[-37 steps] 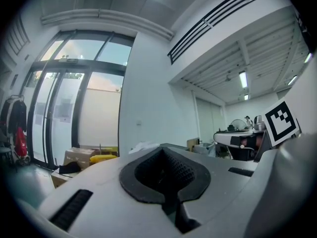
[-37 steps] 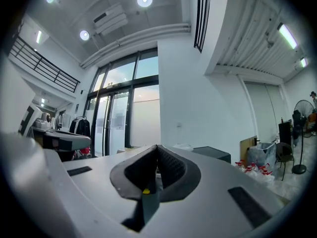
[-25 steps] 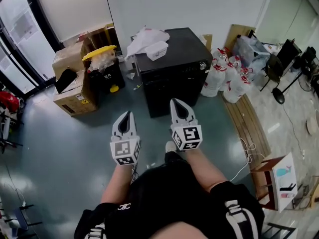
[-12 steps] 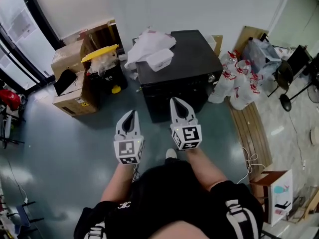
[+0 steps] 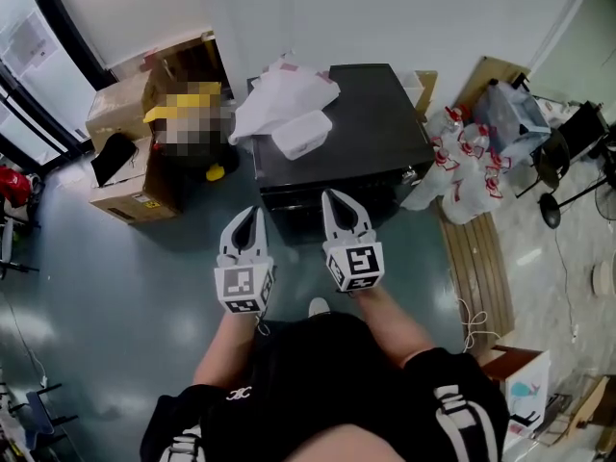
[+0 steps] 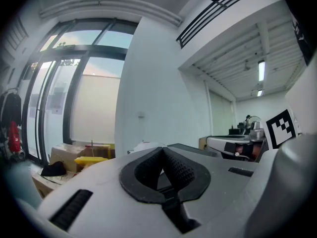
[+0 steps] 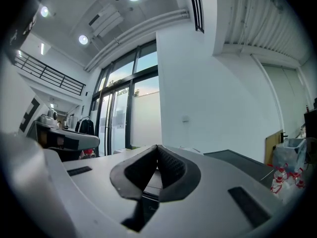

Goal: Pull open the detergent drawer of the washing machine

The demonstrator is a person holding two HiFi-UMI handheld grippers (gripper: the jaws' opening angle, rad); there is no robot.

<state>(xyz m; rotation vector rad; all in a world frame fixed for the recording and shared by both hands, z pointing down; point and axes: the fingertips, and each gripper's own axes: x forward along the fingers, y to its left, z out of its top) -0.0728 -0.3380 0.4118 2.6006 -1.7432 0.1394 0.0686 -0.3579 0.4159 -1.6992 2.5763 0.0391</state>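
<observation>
The washing machine (image 5: 380, 128) is a black box against the white wall, seen from steeply above. A white plastic bag (image 5: 284, 94) and a white container (image 5: 301, 135) lie on its top. Its front face (image 5: 300, 202) shows only as a narrow dark strip, and I cannot make out the detergent drawer. My left gripper (image 5: 248, 213) and right gripper (image 5: 333, 198) are held level side by side, both shut and empty, tips just short of that front. The left gripper view has the shut jaws (image 6: 162, 150) before the machine's top (image 6: 193, 149). The right gripper view shows the same (image 7: 157, 148).
Cardboard boxes (image 5: 120, 114) and a black bin with a yellow lid (image 5: 192, 152) stand left of the machine. White jugs with red caps (image 5: 464, 162), a wooden board (image 5: 474, 253) and chairs (image 5: 568, 142) fill the right. Glass doors (image 5: 24, 75) run along the left.
The person has stepped toward the washing machine, so its front now lies right at the gripper tips. Both grippers travelled forward together and stayed shut.
</observation>
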